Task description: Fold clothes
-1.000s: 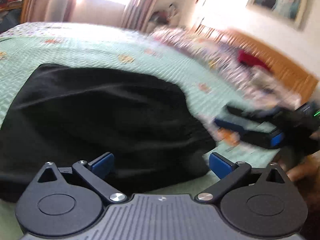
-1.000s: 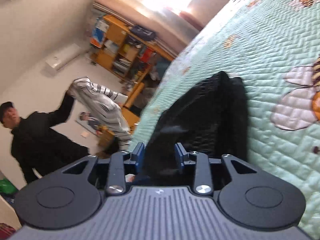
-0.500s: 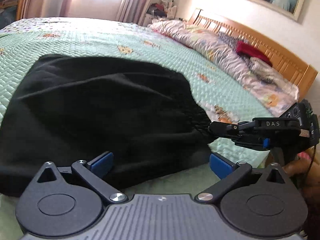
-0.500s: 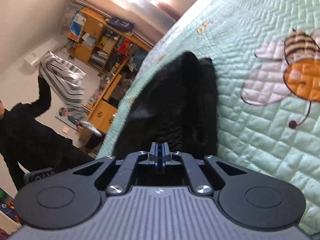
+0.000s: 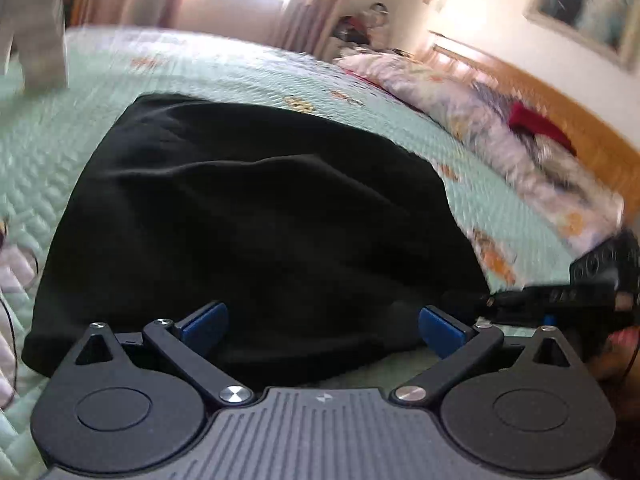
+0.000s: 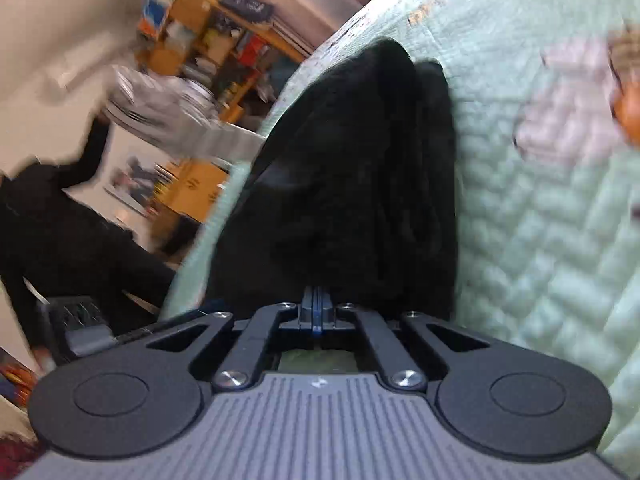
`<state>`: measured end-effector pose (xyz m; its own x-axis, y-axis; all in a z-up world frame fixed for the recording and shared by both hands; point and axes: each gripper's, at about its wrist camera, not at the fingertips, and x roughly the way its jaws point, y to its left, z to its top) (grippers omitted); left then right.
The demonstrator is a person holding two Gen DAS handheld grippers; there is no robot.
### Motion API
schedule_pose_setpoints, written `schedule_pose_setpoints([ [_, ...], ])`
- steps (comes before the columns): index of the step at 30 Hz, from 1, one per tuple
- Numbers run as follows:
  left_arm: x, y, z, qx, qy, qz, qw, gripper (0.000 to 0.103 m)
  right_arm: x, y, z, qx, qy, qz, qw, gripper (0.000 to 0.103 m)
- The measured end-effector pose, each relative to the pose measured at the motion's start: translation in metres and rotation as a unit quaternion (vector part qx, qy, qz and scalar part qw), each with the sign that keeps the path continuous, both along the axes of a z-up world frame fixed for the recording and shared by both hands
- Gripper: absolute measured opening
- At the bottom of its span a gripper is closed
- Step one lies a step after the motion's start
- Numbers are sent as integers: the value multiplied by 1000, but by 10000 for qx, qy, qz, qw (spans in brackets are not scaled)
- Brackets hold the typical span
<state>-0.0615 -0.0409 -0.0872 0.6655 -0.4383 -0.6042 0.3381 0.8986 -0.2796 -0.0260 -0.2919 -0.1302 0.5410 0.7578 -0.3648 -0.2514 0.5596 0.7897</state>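
A black garment [image 5: 256,220] lies spread on the green quilted bedspread [image 5: 224,68]. My left gripper [image 5: 322,322] stands open just above the garment's near edge, and its blue pads [image 5: 204,320] touch nothing. My right gripper [image 5: 520,296] comes in from the right, with its tip at the garment's near right corner. In the right wrist view the same garment [image 6: 360,184] rises straight ahead. There the right gripper [image 6: 316,308] has its pads pressed together on the cloth's edge. The pinched fabric itself is hard to make out.
A floral duvet [image 5: 480,120] and a red item [image 5: 536,124] lie along the wooden headboard [image 5: 568,96]. Beside the bed a person in black [image 6: 60,220] holds up a striped cloth [image 6: 160,108]. A crowded bookshelf [image 6: 208,40] stands behind them. The bed's edge [image 6: 224,200] runs left of the garment.
The right gripper's jaws closed from apart to together at the garment's corner and sank a little. The left gripper edged closer over the garment. The person swung the striped cloth.
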Motion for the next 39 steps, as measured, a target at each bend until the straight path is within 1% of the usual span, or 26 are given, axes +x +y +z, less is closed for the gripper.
schedule_pose_setpoints([
  [1,0,-2,0,39,-5,-31,10000,102,-1,-1,-5,36,34,-27,10000,0],
  [3,-1,-4,1,90,-21,-66,9999,102,-1,4,0,-178,-88,-15,9998,0],
  [5,-2,-3,1,121,-58,-102,9999,102,-4,5,7,-248,-116,-12,9996,0],
  [6,-3,-2,2,126,-62,-113,9998,102,-4,5,9,-179,-98,-34,9998,0],
  [9,-4,1,12,82,-53,-84,9999,101,-8,1,21,27,-171,-99,9998,8],
  [11,-5,2,23,-46,-130,-37,9999,101,-10,-1,31,197,-311,-162,9992,30],
  [12,-5,2,26,-81,-210,-11,9997,101,-10,-3,37,296,-404,-202,9985,34],
  [13,-5,3,30,-111,-296,16,9995,101,-10,-5,41,394,-512,-246,9976,38],
  [14,-5,3,34,-141,-382,43,9992,102,-10,-7,45,484,-614,-292,9965,38],
  [15,-3,1,32,-87,-355,62,9993,102,-8,-9,46,514,-670,-343,9958,38],
  [16,1,0,26,-38,-198,78,9998,102,-7,-11,47,535,-709,-396,9953,41],
  [17,5,-1,19,8,-26,95,10000,102,-4,-12,42,487,-619,-464,9958,45],
  [18,9,-2,8,28,120,82,9999,102,-1,-14,37,434,-525,-527,9963,47],
  [19,8,-4,0,136,59,28,9999,102,2,-14,26,345,-397,-543,9971,46],
  [20,4,-8,-1,334,-73,-55,9994,102,4,-14,17,275,-286,-562,9976,39],
  [21,1,-14,0,568,-147,-133,9982,102,3,-15,11,363,-296,-606,9971,37],
  [23,1,-18,4,707,-128,-162,9973,102,3,-18,8,517,-279,-662,9961,37],
  [26,2,-6,19,233,-11,-2,9997,100,4,-15,19,306,-324,-644,9969,38],
  [27,-1,-1,25,65,-61,41,10000,100,3,-14,23,233,-387,-631,9970,38],
  [28,-3,1,31,-3,-186,80,9998,100,2,-12,27,179,-436,-630,9969,40],
  [31,-1,0,32,266,-318,50,9991,102,2,-12,33,214,-508,-726,9958,48],
  [32,6,-1,24,338,-63,28,9994,102,2,-12,34,253,-521,-772,9953,49],
  [34,15,4,7,211,249,89,9994,102,1,-15,34,446,-524,-891,9936,51],
  [36,12,4,8,190,139,75,9997,102,4,-19,29,672,-410,-936,9925,55],
  [38,8,5,14,174,89,114,9997,99,9,-18,26,517,-309,-937,9938,55],
  [39,4,7,18,86,39,132,9999,99,11,-18,24,440,-258,-937,9943,54],
])
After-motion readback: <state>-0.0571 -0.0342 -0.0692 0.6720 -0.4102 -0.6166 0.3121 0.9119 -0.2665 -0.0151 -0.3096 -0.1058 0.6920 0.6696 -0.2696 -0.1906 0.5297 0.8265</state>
